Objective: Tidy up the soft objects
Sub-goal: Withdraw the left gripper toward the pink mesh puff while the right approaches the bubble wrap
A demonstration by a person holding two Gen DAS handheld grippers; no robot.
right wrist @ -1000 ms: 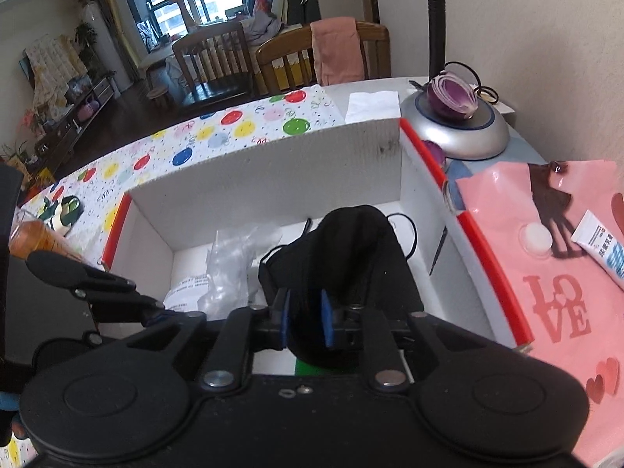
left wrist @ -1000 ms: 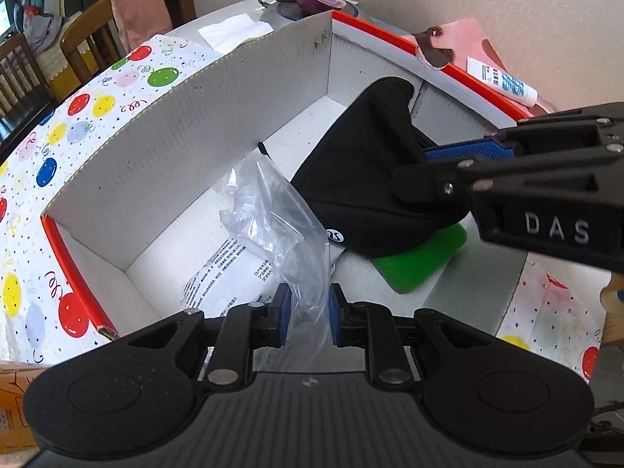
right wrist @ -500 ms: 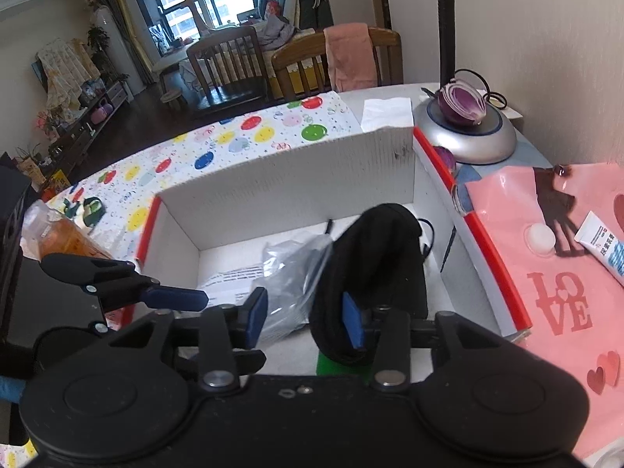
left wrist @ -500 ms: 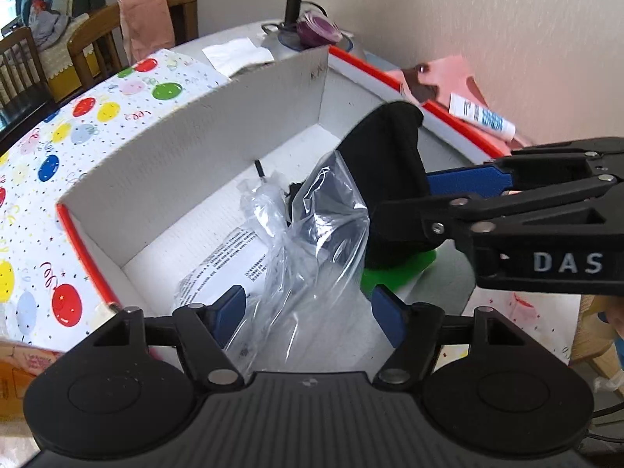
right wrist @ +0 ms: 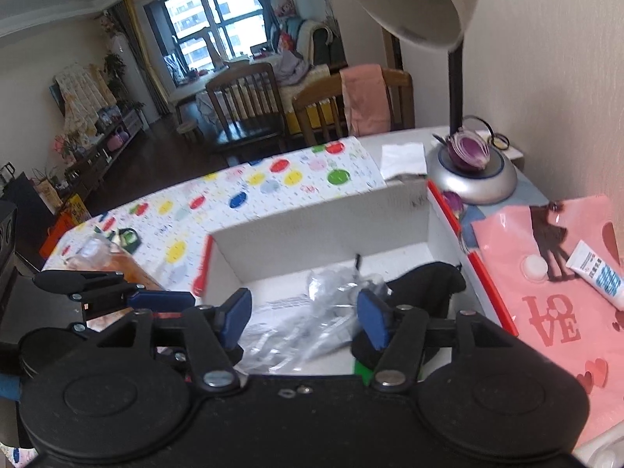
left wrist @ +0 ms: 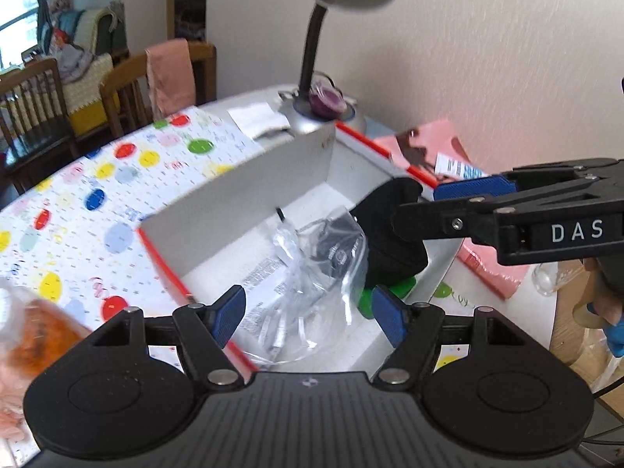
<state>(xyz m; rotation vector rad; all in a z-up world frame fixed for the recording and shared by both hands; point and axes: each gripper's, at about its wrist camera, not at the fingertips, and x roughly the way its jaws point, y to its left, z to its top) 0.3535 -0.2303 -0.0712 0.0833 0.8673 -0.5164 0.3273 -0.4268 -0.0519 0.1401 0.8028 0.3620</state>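
Note:
A white cardboard box (left wrist: 253,179) (right wrist: 319,230) with red edges holds a crumpled clear plastic bag (left wrist: 312,273) (right wrist: 323,292). Beside the bag is a black soft cloth item (left wrist: 390,241) (right wrist: 425,284), which rests on a green piece (left wrist: 390,286). My left gripper (left wrist: 308,312) (right wrist: 156,292) hangs open above the box's near side, with the bag below it and free of its pads. My right gripper (right wrist: 304,312) (left wrist: 433,202) is above the black cloth. Its jaws are opening and nothing is pressed between them.
A desk lamp (right wrist: 456,89) stands behind the box, with a cut purple onion (right wrist: 468,152) on its base. A pink LOVE bag (right wrist: 546,312) with a white tube (right wrist: 596,273) lies to the right. The dotted tablecloth (right wrist: 253,187), an orange bottle (right wrist: 113,261) and chairs are to the left.
Both grippers opened, the left one letting go of the plastic bag and the right one of the black cloth. Both rose and drew back from the box, and the two items stay inside.

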